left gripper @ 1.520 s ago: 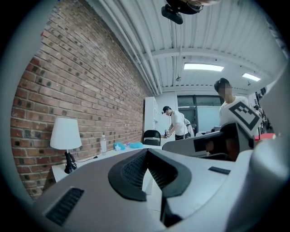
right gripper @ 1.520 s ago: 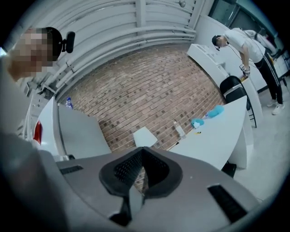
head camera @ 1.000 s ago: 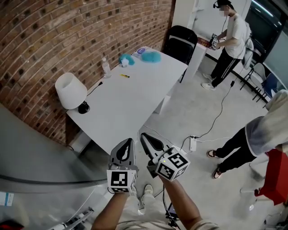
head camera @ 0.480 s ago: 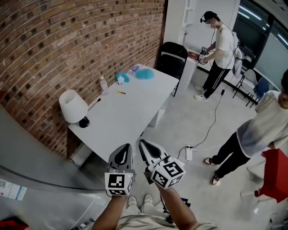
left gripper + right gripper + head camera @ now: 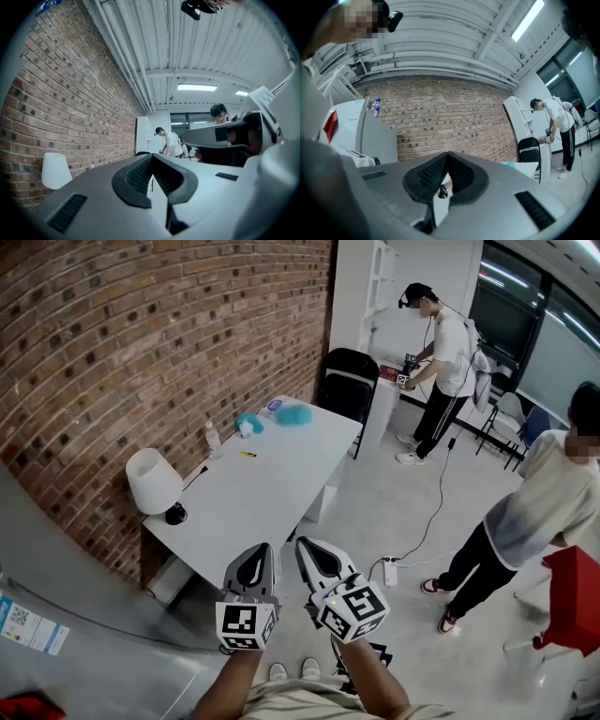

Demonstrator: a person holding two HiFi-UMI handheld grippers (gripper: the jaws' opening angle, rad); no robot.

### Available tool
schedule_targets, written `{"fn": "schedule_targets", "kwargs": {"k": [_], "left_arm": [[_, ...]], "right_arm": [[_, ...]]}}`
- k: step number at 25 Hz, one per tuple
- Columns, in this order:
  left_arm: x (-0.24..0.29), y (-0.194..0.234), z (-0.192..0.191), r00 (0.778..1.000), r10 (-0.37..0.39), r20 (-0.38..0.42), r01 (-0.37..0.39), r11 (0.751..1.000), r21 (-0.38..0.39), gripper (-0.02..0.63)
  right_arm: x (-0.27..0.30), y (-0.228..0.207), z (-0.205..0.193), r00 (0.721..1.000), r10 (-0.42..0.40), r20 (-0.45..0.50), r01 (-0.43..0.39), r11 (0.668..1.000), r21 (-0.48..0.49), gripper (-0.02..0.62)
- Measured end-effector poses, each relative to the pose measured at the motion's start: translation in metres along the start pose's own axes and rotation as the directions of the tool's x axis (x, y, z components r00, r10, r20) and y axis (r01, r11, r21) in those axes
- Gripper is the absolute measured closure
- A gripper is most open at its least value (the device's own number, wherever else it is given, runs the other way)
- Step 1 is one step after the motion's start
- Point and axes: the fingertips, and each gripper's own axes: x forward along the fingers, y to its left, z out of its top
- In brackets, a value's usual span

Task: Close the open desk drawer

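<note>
The white bench (image 5: 272,479) lies ahead along the brick wall, with more of the room beyond it showing than a second ago; its drawer can't be made out. You still hold the left claw (image 5: 263,549) and right claw (image 5: 302,544) side by side by its near end, each pressed together on nothing.

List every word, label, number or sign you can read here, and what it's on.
None can be read.
White sticker on the grey surface at lower left: code square and blue print, too small to read.
Bottle on the table: label too small.
Cubes on the left gripper and right gripper: square patterns only, no letters.
</note>
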Motion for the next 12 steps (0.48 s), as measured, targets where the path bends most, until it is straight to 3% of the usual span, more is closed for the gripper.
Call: {"fn": "schedule_targets", "kwargs": {"k": [12], "left_arm": [[-0.006,-0.016,0.023,0.999,-0.039,0.031,0.039,0.999,-0.003,0.598]], "right_arm": [[-0.009,0.003,0.02,0.999,-0.039,0.031,0.041,0.998,-0.049,0.592]]}}
